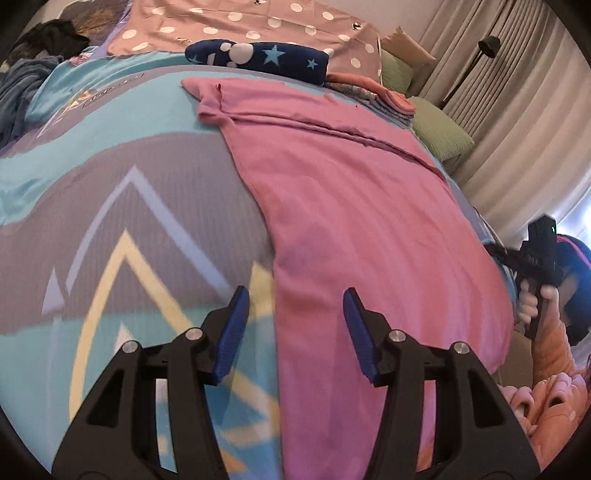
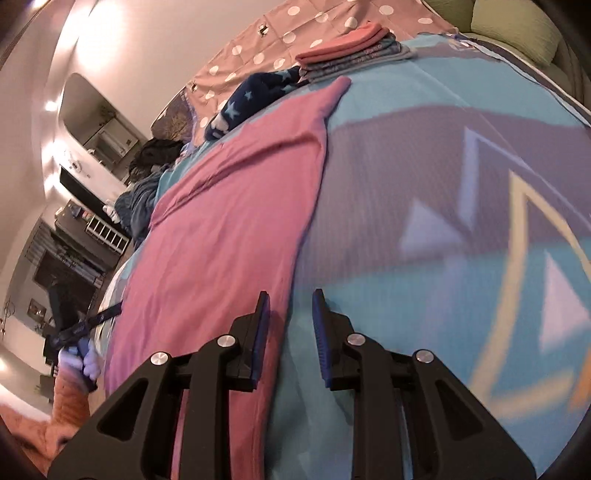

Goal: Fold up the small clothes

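A pink T-shirt [image 1: 351, 206] lies flat on the bed, its sides folded in to make a long strip, one sleeve sticking out at the far left. My left gripper [image 1: 295, 306] is open and empty, hovering over the shirt's near left edge. My right gripper [image 2: 290, 310] is open and empty over the shirt's [image 2: 229, 221] near right edge. The right gripper also shows in the left wrist view [image 1: 532, 258] at the bed's right side. The left gripper shows in the right wrist view [image 2: 85, 325] at the far left.
The bedspread [image 1: 110, 206] is blue and grey with triangles. A stack of folded clothes [image 2: 351, 48] and a dark blue starred item [image 1: 258, 55] lie at the far end. Green pillows [image 1: 439, 129] and curtains are to the right; dark clothes [image 1: 51, 35] are piled far left.
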A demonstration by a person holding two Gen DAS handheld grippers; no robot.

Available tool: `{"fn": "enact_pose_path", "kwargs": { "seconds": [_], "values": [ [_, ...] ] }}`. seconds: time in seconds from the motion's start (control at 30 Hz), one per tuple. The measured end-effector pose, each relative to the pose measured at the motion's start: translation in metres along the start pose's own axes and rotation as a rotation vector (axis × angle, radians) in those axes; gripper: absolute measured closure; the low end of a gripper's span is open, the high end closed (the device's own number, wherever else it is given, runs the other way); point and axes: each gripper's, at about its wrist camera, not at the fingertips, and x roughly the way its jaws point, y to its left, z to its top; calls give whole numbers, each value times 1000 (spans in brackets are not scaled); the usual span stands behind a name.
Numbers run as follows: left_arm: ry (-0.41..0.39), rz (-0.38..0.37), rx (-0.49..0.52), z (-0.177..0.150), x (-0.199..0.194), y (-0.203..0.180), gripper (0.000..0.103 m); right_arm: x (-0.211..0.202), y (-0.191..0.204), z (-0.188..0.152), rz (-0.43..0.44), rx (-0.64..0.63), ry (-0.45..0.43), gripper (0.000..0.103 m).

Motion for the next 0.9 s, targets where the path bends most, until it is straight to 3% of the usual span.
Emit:
{"fn": "enact_pose_path", "kwargs": {
  "seconds": [0.2,0.4,0.5,0.57,0.6,0.63,0.67,0.73,0.77,0.8,0.9],
  "values": [
    [-26,-60,-49,-30,-18,0,48,-35,12,-54,85,-60,67,70],
    [9,-61,5,-57,-37,-9,48,-52,3,-87,164,-12,96,68],
    [18,-79,26,-66,-39,-14,50,-48,5,-89,229,-1,103,50],
    [9,-101,8,-70,-40,-16,50,-41,6,-88,278,22,105,49],
    [-1,-119,-7,-73,-41,-16,51,-39,7,-89,294,39,99,50],
    [-11,-129,-16,-76,-42,-16,51,-38,6,-87,309,53,93,57],
    [-23,-131,-27,-79,-44,-15,55,-40,5,-88,334,78,90,73],
    [-31,-125,-52,-81,-46,-10,70,-43,-1,-89,374,128,82,85],
    [-33,-122,-71,-82,-47,-7,83,-45,-2,-88,372,134,68,89],
    [-33,-117,-95,-83,-48,-1,90,-49,-5,-89,368,140,54,91],
    [-30,-118,-124,-85,-50,8,91,-55,-10,-89,343,157,40,88]
  ]
}}
